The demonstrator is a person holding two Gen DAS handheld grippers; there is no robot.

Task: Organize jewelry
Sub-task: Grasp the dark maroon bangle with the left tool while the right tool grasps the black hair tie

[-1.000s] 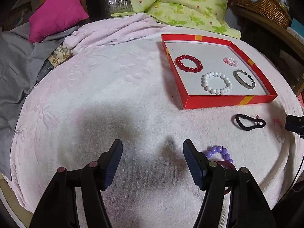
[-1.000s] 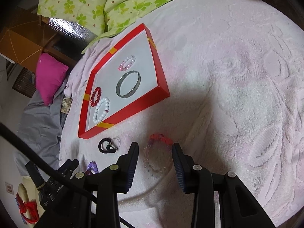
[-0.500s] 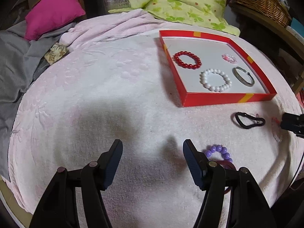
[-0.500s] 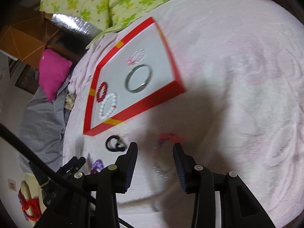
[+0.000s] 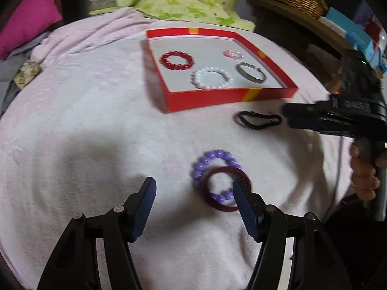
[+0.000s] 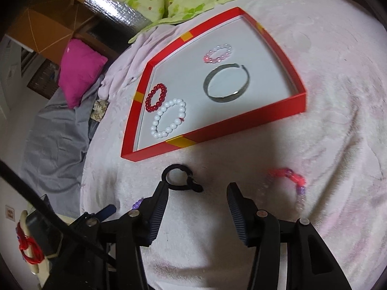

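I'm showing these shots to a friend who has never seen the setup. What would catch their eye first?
Probably the red tray on the pale pink blanket, holding a red bead bracelet, a white bead bracelet, a metal bangle and a small pink bracelet. In front of it, loose on the blanket, lie a black ring, and a purple bead bracelet overlapped by a dark red bangle near the open left tongs.

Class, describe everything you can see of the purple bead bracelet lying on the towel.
The purple bead bracelet is a ring of round, glossy lilac beads, plastic-looking. It lies flat on the pale pink towel, outside the red tray. A dark red bangle overlaps its near half. The open left gripper hovers close; its right finger stands over the bangle's edge.
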